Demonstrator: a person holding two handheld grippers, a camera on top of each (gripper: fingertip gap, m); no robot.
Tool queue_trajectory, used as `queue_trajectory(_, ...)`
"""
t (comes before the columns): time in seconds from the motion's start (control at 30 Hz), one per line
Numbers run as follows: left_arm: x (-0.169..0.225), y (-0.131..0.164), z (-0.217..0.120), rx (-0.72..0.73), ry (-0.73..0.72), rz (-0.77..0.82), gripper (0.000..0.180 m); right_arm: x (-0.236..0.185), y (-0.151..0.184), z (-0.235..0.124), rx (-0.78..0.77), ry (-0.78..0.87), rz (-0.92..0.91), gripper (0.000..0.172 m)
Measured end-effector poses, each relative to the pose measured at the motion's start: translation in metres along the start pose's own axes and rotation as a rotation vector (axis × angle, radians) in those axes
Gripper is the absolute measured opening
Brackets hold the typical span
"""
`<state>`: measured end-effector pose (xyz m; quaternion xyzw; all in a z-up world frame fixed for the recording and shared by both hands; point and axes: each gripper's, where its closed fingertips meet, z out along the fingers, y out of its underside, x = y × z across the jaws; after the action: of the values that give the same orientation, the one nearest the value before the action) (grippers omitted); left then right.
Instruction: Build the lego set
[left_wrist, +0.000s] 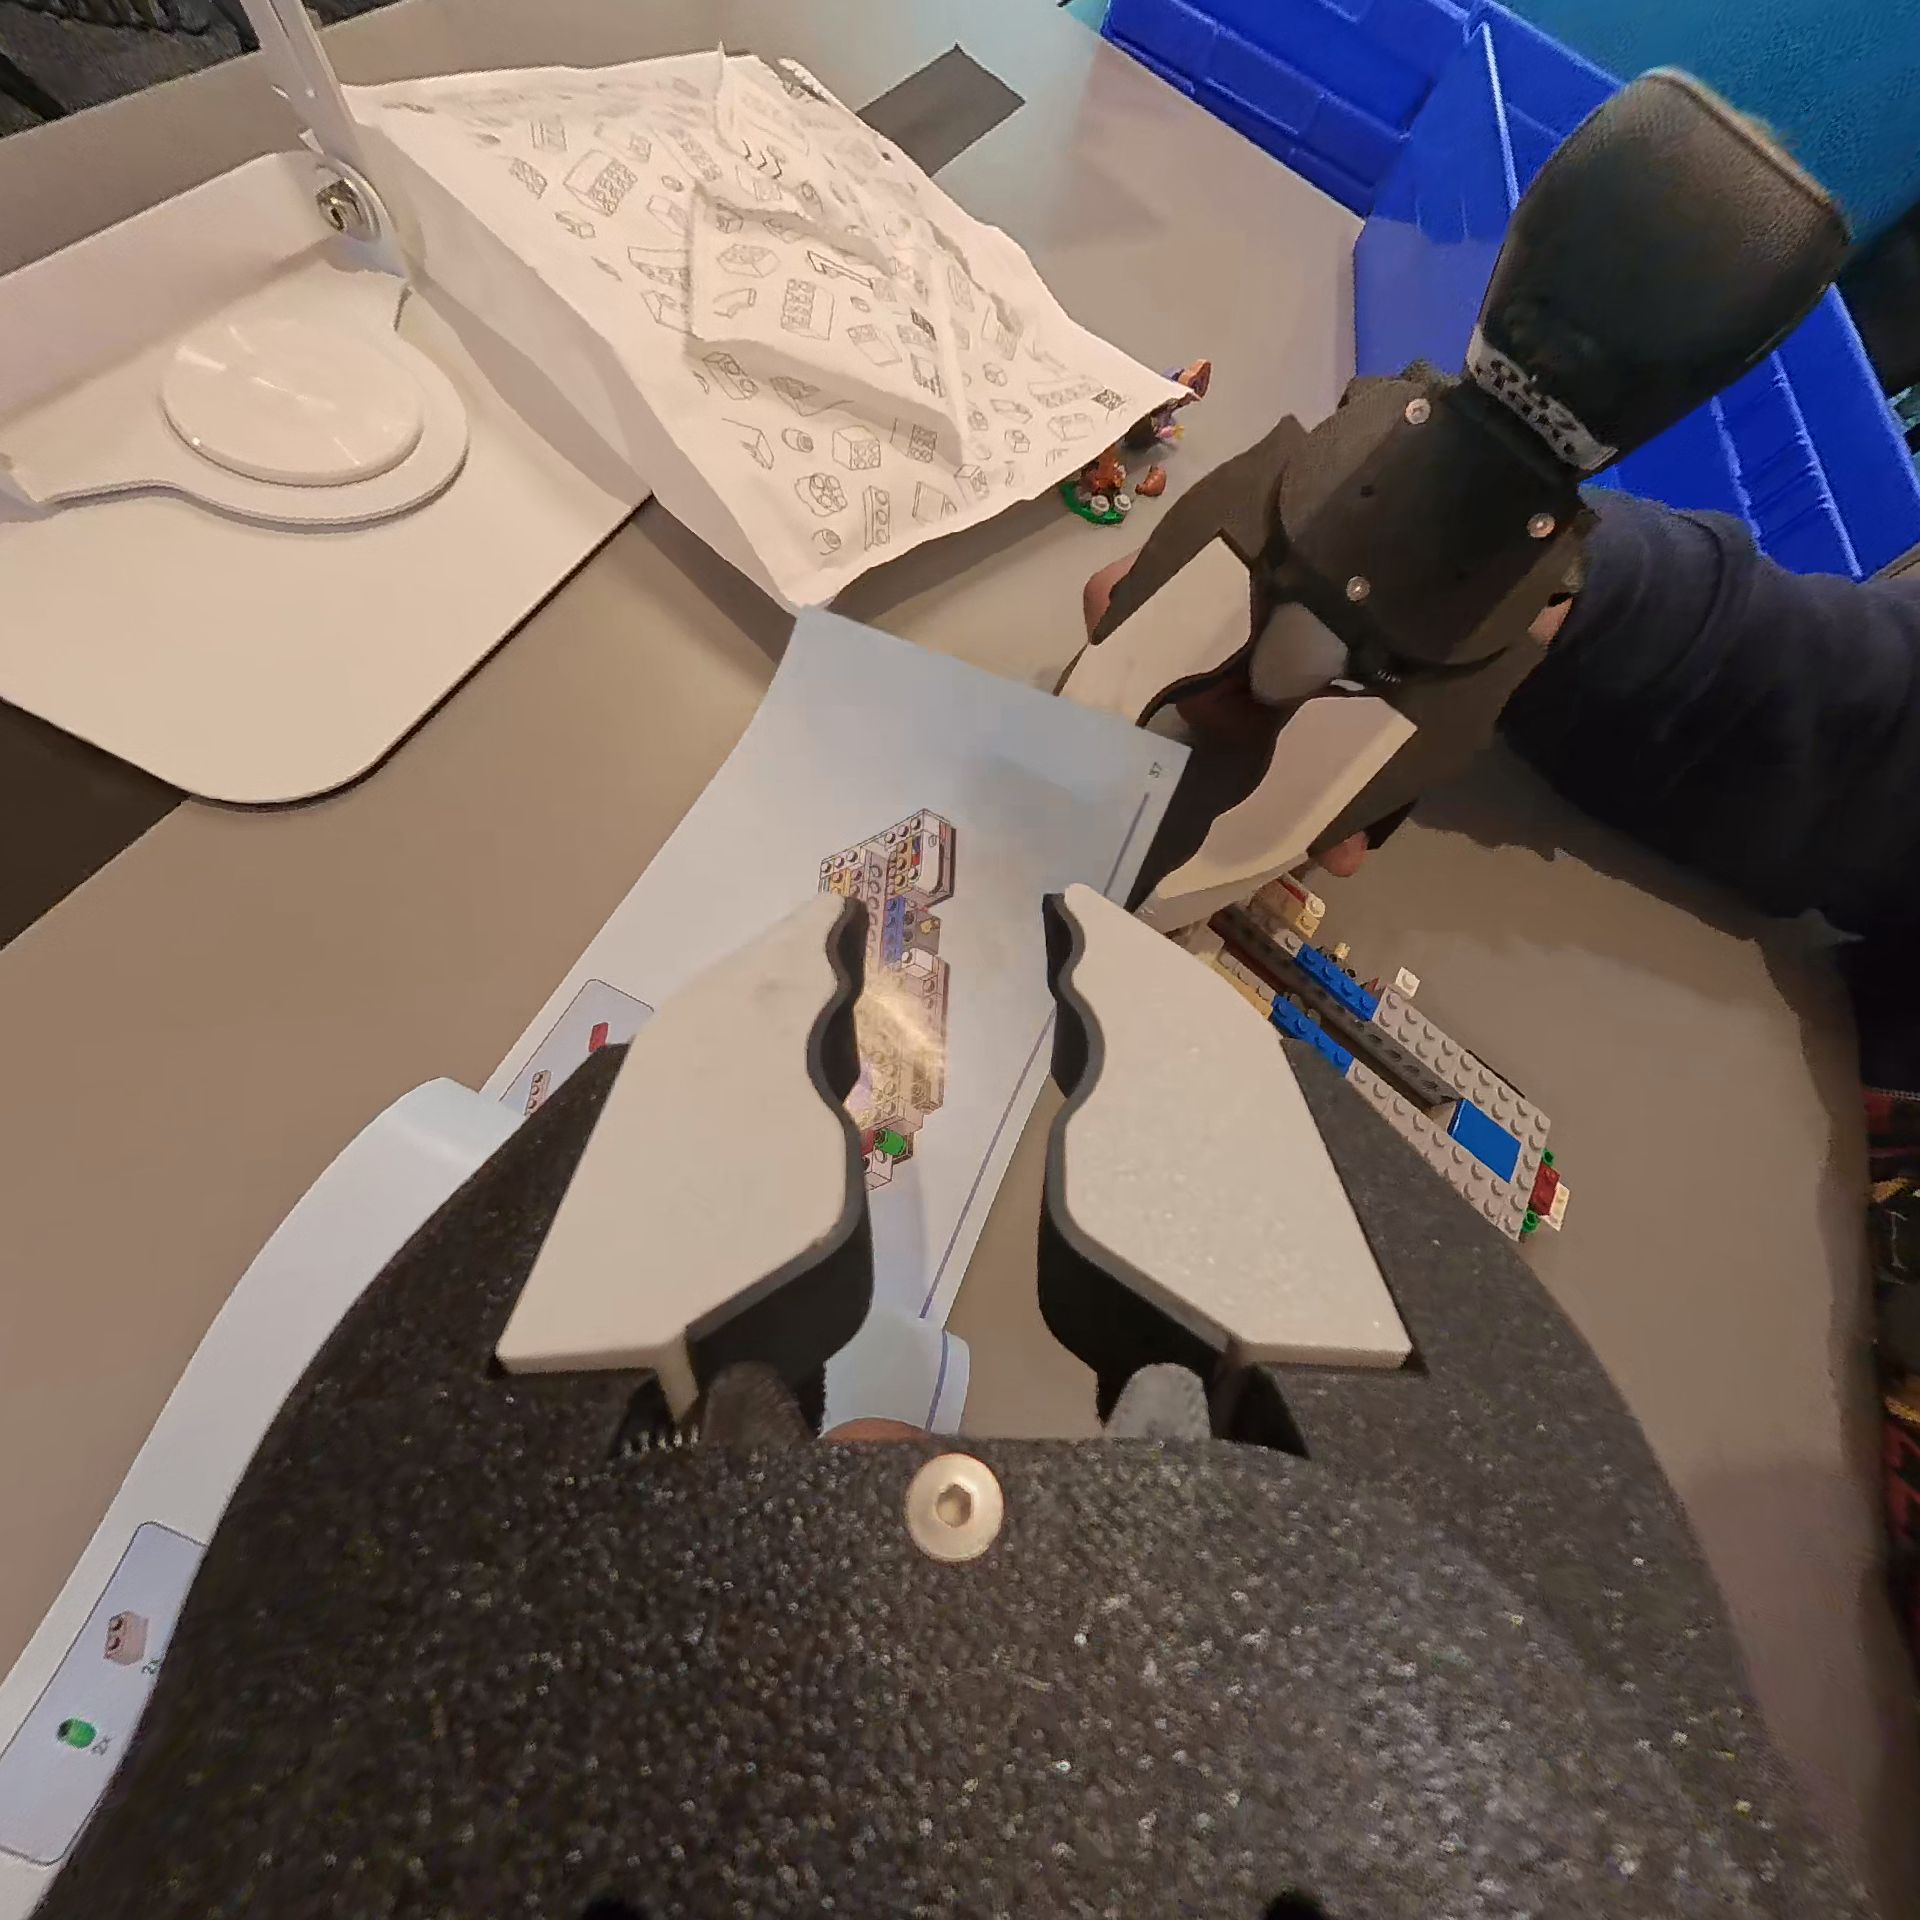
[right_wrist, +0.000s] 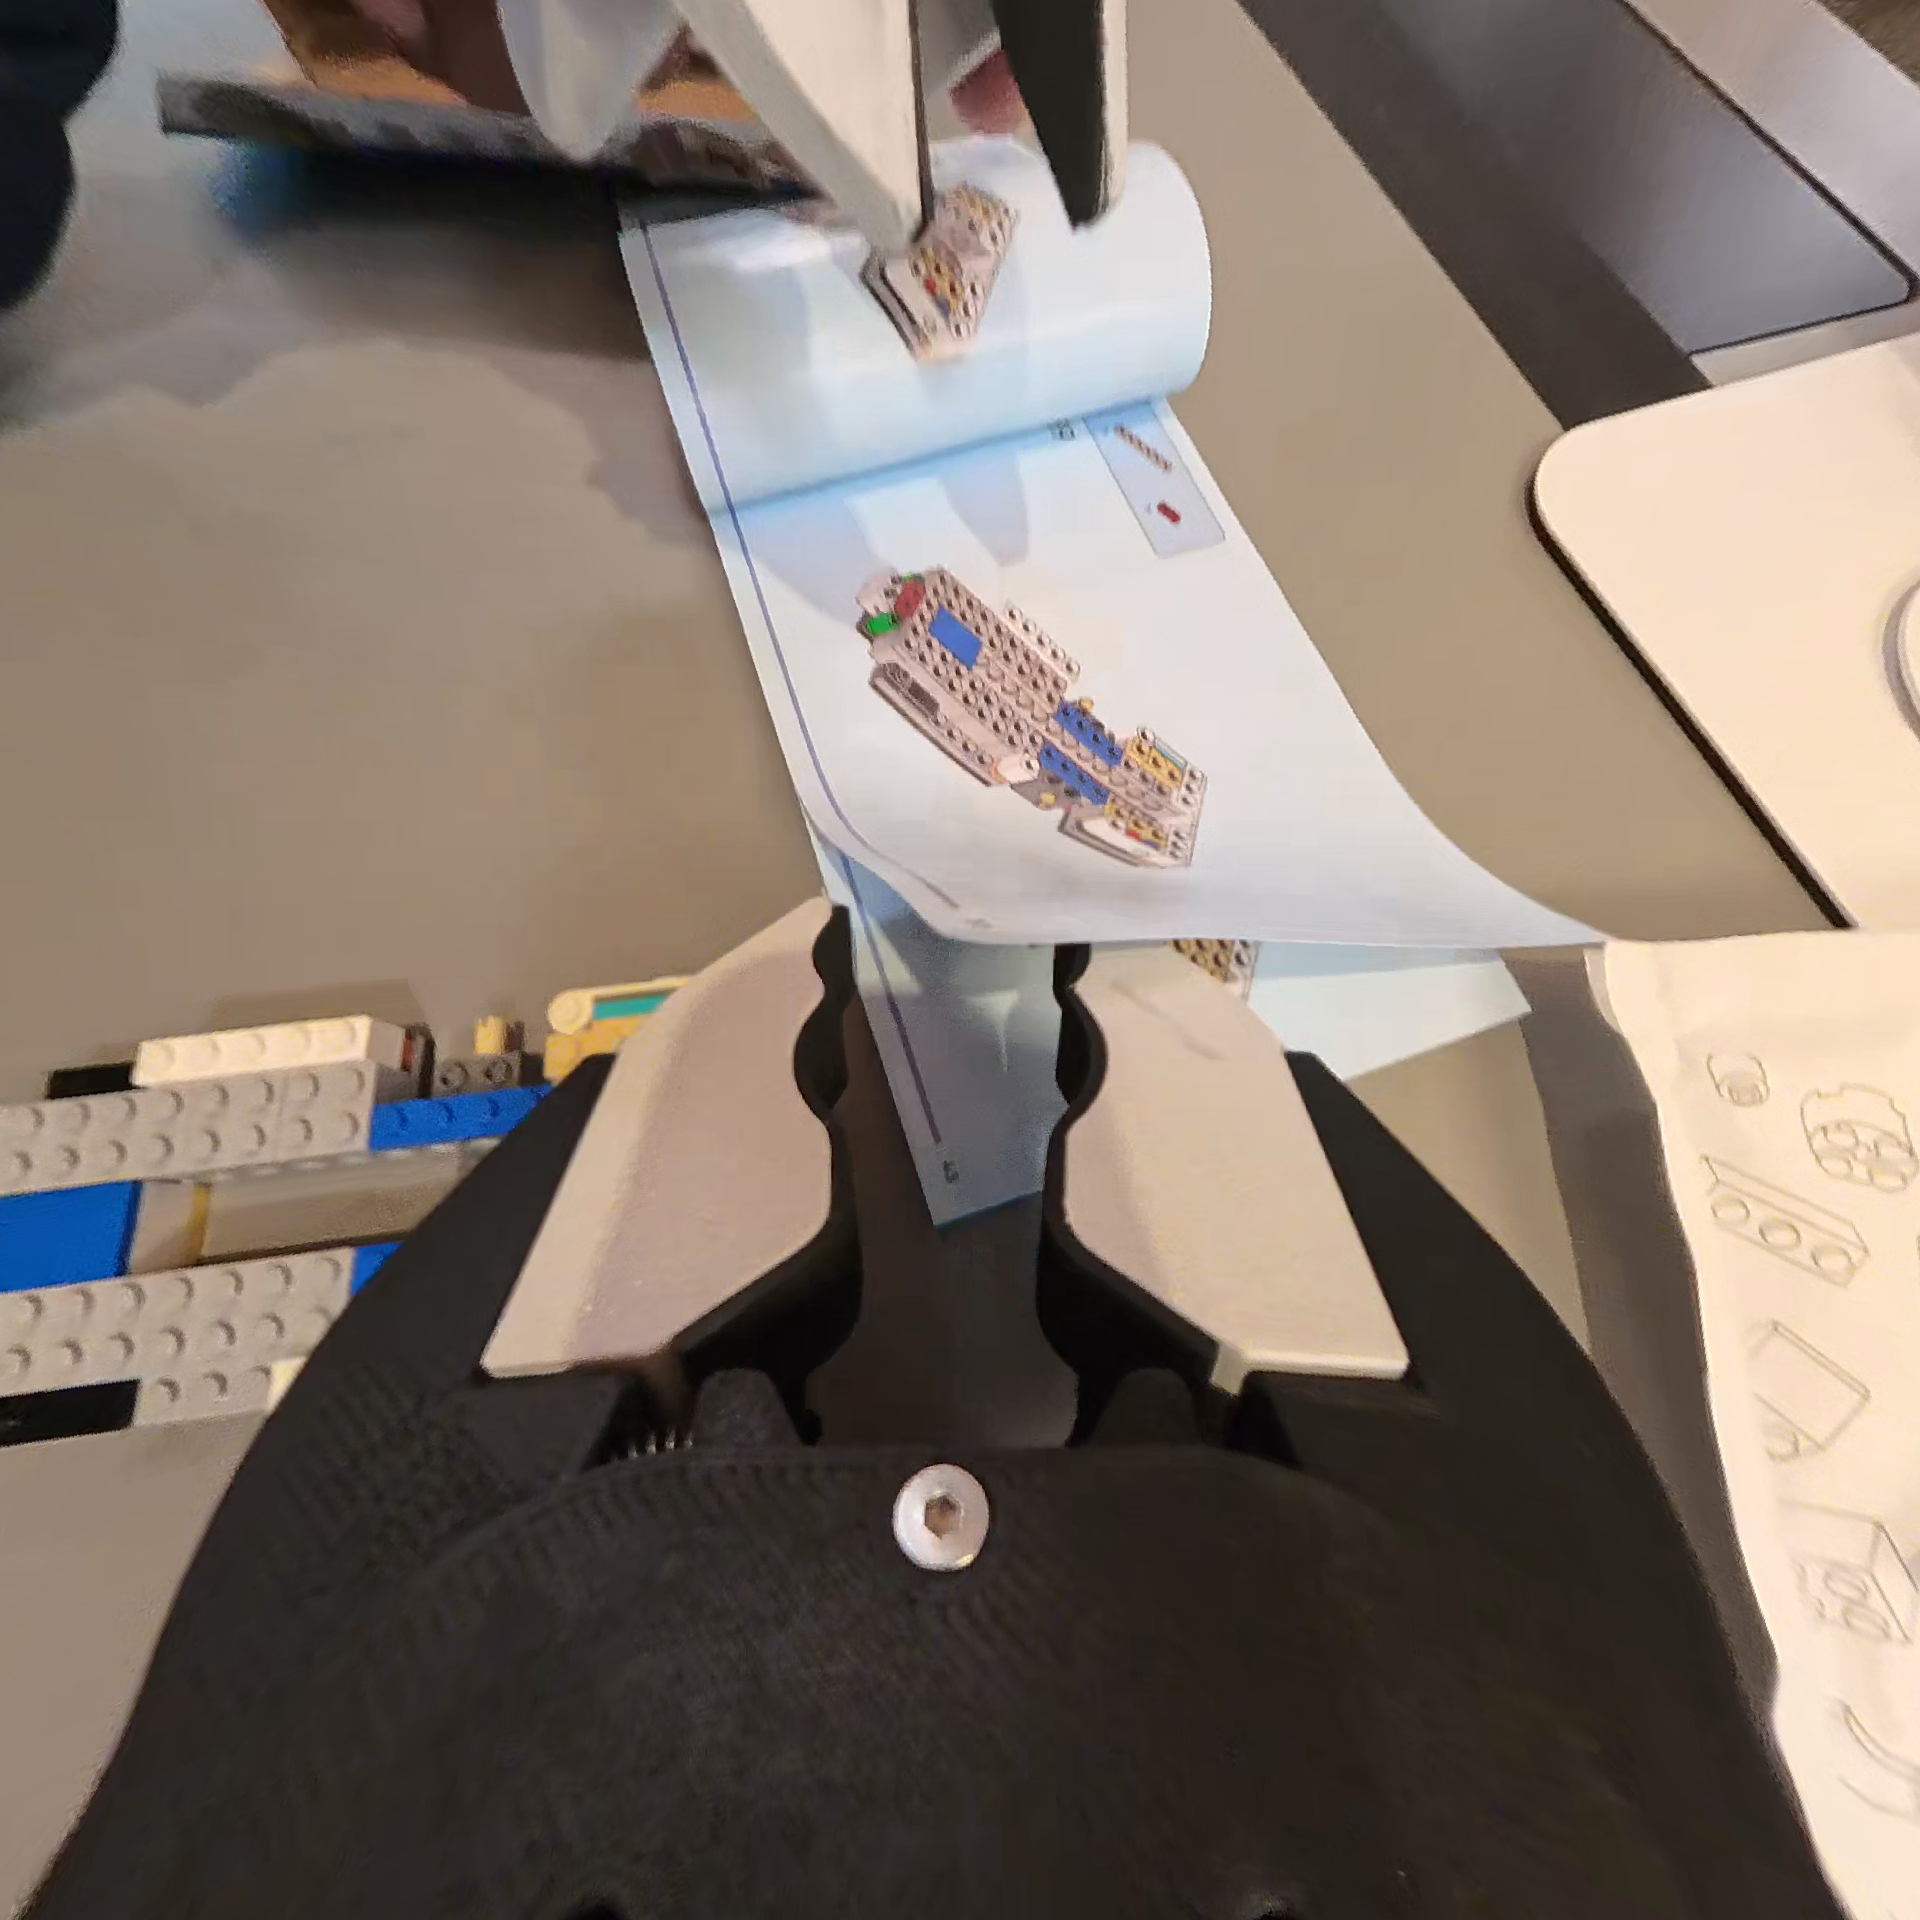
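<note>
My left gripper (left_wrist: 956, 914) is open and hovers over an open pale blue instruction booklet (left_wrist: 914, 748) on the grey table. Only the printed page shows between its fingers, and the page curls up beneath the gripper on the left. In the right wrist view, the left gripper (right_wrist: 997, 229) hangs over the rolled page. My right gripper (right_wrist: 945, 935) is open at the booklet's (right_wrist: 1039, 520) near corner; a lifted page arches ahead of it and a lower page lies between its fingers, unpressed. It also shows in the left wrist view (left_wrist: 1122, 779). A long grey and blue brick model (left_wrist: 1434, 1060) lies beside the booklet.
A crumpled white paper bag with brick drawings (left_wrist: 779, 312) lies behind the booklet, with small coloured pieces (left_wrist: 1122, 478) at its edge. A white stand base (left_wrist: 260, 468) sits at the left. Blue bins (left_wrist: 1403, 125) stand at the back. A dark sleeve (left_wrist: 1714, 675) holds the right gripper. My right fingertips sit around 10 centimetres from my left ones.
</note>
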<state>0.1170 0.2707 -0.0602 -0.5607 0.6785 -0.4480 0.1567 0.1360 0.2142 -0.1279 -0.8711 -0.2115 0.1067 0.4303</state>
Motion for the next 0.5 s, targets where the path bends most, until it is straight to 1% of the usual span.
queue_trajectory(0.07,0.002,0.0,0.002,-0.002,0.006,0.003,0.034,0.001,0.005,-0.001,-0.018,0.014,-0.013,0.037)
queue_trajectory(0.3,0.006,0.003,0.008,-0.022,0.014,0.013,0.034,0.001,0.005,-0.001,-0.016,0.026,-0.037,0.037)
queue_trajectory(0.5,0.011,0.005,0.015,-0.034,0.03,0.02,0.034,0.005,-0.007,-0.001,0.028,0.061,-0.061,0.037)
